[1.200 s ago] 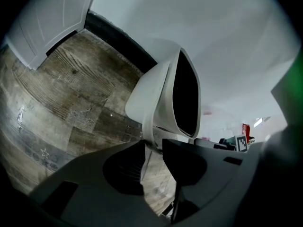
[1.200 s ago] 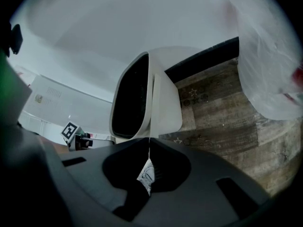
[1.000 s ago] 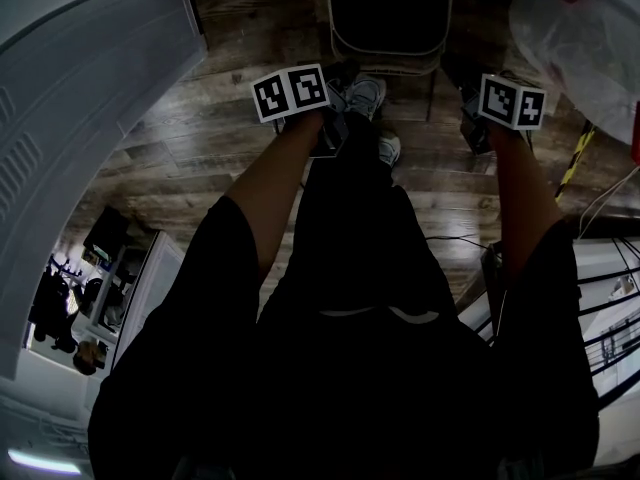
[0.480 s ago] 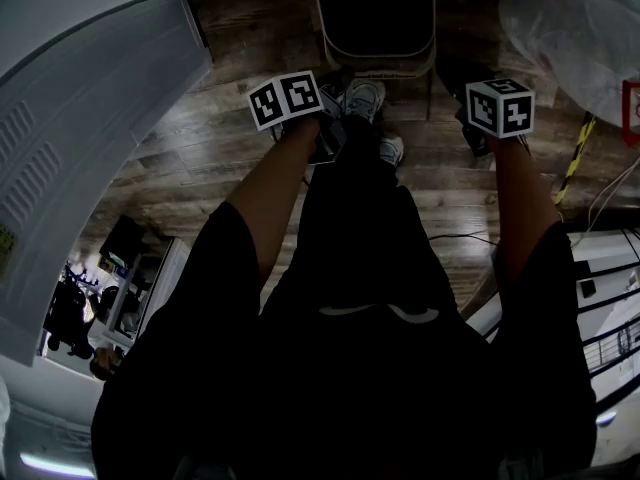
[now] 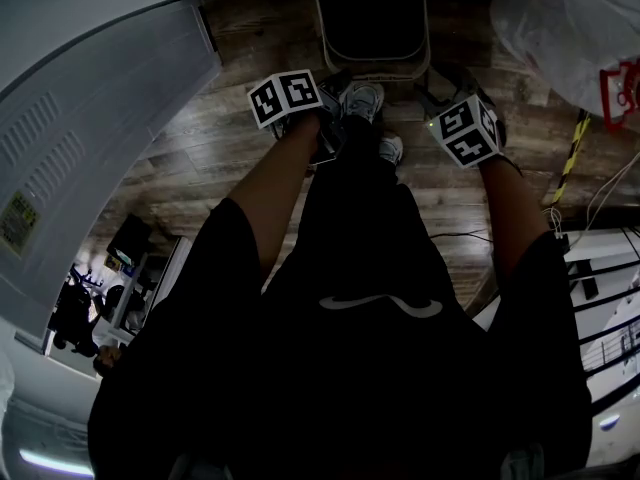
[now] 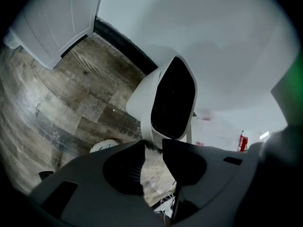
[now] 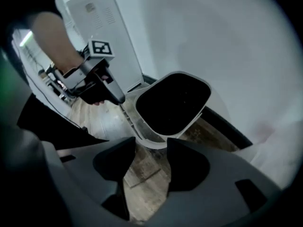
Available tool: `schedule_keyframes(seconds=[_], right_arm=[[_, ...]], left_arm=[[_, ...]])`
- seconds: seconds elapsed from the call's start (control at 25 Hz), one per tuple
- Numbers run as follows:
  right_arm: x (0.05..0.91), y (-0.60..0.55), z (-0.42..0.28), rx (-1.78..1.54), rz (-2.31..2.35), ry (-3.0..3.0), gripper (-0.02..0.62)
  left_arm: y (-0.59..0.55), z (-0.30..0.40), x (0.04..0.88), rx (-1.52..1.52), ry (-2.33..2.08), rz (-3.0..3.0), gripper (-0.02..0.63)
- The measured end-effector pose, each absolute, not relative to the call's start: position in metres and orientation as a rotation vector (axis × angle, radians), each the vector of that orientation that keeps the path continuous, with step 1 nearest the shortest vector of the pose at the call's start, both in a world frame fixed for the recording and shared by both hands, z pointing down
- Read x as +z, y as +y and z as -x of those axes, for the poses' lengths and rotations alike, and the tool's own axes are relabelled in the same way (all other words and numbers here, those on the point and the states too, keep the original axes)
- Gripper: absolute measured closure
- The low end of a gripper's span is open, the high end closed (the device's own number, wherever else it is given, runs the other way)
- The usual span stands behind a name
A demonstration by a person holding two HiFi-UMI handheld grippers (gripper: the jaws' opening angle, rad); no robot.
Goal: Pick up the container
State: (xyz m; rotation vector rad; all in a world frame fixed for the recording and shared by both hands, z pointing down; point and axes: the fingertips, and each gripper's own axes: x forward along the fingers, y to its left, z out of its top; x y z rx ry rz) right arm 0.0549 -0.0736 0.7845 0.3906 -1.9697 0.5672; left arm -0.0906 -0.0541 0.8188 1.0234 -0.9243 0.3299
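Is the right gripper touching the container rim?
Cannot tell. Right gripper view: right gripper's jaws opening, container rim between their tips; no plain contact or gap.

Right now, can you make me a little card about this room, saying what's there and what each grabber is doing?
Thing to pick up: container, white walls, dark inside
Floor: wood planks
Left gripper: jaws on the container's rim, seemingly clamped
Right gripper: jaws opening, rim at their tips, not pressed
Also there: white plastic bag, person's shoes
Picked up yet: cannot tell
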Motion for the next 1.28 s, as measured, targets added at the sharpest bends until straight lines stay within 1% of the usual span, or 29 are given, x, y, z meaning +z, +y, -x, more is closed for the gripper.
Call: schedule_keyframes(seconds=[0.28,0.56,0.92,1.0,1.08,1.16,1.28], right_arm=[[0.771,-0.068,-0.030,0.102,-0.192,-1.960,0.387],[0.775,-0.058,-0.012,-0.149,-0.004,-1.882,0.388],[0.793,-0.063,-0.012,-0.219,0.042,-1.759,0.393],[0.794,-0.065,-0.012,-0.210,0.039,-1.754,0.449],[0.795,-0.064,-0.012,-0.180,0.043,-1.749,0.467],[0.795,-0.062,-0.012,-0.151,0.039,-1.743,0.497],[0.791,-0.063,-0.013,-0.122,0.013,-1.738,0.497]], left_arm=[[-0.060,0.092,0.805,0.316,-0.919,-0.997,0.483],[-0.065,0.092,0.794,0.312,-0.908,-0.986,0.482],[-0.070,0.092,0.787,0.306,-0.872,-0.980,0.482],[-0.069,0.092,0.787,0.304,-0.856,-0.981,0.482],[-0.069,0.093,0.787,0.309,-0.847,-0.986,0.482],[-0.070,0.094,0.785,0.345,-0.849,-1.015,0.485],[-0.073,0.095,0.778,0.462,-0.843,-1.123,0.492]])
